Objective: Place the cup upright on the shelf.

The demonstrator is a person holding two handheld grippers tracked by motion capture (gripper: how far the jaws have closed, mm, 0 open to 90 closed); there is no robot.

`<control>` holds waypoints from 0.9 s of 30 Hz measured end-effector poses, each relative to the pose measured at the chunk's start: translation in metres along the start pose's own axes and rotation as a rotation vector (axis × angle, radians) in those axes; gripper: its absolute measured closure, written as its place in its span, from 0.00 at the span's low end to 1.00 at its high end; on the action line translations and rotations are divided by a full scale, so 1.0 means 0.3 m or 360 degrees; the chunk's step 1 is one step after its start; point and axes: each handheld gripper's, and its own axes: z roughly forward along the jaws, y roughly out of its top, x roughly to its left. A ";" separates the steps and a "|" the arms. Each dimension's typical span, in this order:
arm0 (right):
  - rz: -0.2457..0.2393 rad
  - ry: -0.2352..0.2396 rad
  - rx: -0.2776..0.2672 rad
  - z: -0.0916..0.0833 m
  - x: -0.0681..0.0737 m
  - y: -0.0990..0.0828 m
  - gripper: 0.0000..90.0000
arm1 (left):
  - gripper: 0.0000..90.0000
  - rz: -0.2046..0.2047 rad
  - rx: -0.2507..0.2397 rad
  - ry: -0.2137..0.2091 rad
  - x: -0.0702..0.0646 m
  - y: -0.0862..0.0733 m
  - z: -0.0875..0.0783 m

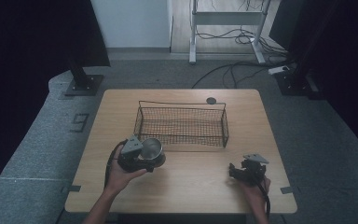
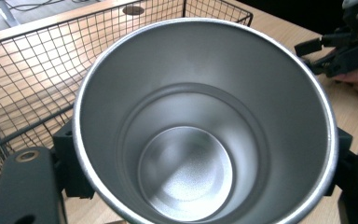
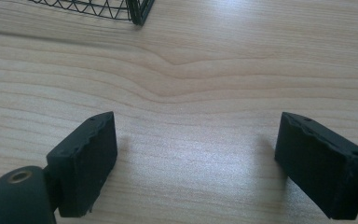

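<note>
A shiny steel cup (image 1: 152,148) is held in my left gripper (image 1: 142,156), just in front of the wire basket's near left corner. In the left gripper view the cup (image 2: 200,121) opens toward the camera, empty inside, with a black jaw pressed on each side of its wall. The black wire basket (image 1: 182,124) stands at the middle of the wooden table and holds nothing. My right gripper (image 1: 237,171) rests low near the table's front right, open; its two pads (image 3: 86,158) stand wide apart over bare wood, with nothing between them.
A small dark round disc (image 1: 210,100) lies on the table behind the basket. The basket's corner (image 3: 137,11) shows at the top of the right gripper view. Beyond the table are desk legs (image 1: 193,32) and floor cables (image 1: 242,37).
</note>
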 end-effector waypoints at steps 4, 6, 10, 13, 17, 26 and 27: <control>-0.0002 0.0000 -0.0001 0.000 0.000 0.000 0.14 | 0.21 0.0004 -0.0004 0.0008 0.016 0.026 0.016; -0.0001 0.0000 -0.0001 0.000 0.000 0.000 0.14 | 0.21 0.0013 -0.0002 -0.0003 0.022 0.039 0.024; -0.0001 -0.0001 -0.0002 0.000 0.000 0.000 0.14 | 0.21 0.0022 0.0000 -0.0010 0.030 0.057 0.032; 0.0000 -0.0001 -0.0002 0.000 0.000 0.000 0.14 | 0.21 0.0011 -0.0005 -0.0013 0.037 0.065 0.035; -0.0001 -0.0005 -0.0001 0.000 0.001 0.000 0.14 | 0.21 0.0001 -0.0002 -0.0016 0.044 0.079 0.041; 0.0002 -0.0009 -0.0002 0.000 0.001 0.000 0.14 | 0.21 -0.0030 -0.0026 -0.0054 0.066 0.106 0.049; 0.0002 -0.0009 -0.0002 0.000 0.001 0.000 0.14 | 0.21 -0.0032 -0.0022 -0.0054 0.068 0.108 0.052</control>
